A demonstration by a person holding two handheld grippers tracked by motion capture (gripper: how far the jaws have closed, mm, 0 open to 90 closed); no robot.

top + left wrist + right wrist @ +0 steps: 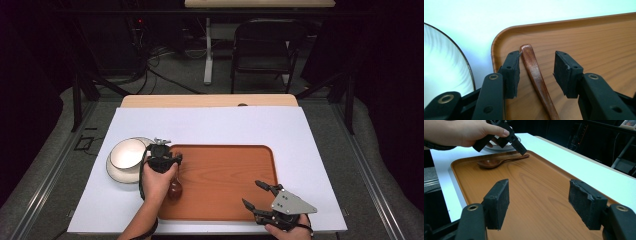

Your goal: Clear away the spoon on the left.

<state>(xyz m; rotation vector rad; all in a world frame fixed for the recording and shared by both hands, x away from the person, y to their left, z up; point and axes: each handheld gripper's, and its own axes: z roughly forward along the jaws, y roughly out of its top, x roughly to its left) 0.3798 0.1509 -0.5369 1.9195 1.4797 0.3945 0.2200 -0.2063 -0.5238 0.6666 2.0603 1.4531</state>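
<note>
Lying on a brown wooden tray, a dark wooden spoon sits at the tray's left end, its handle pointing toward the far left corner and its bowl nearer the person. The left gripper hangs over that handle with its fingers spread apart on either side of it; the left finger stands just beside the handle tip, the right one clear of it, and neither grips the wood. The left hand covers part of the spoon in the high view. A white bowl on a plate stands on the white bench just left of the tray, close beside the left gripper. The right gripper hovers over the tray's near right part, fingers wide open and holding nothing, with bare tray between it and the spoon. Beyond the bench stand a dark folding chair and loose cables on the floor.
</note>
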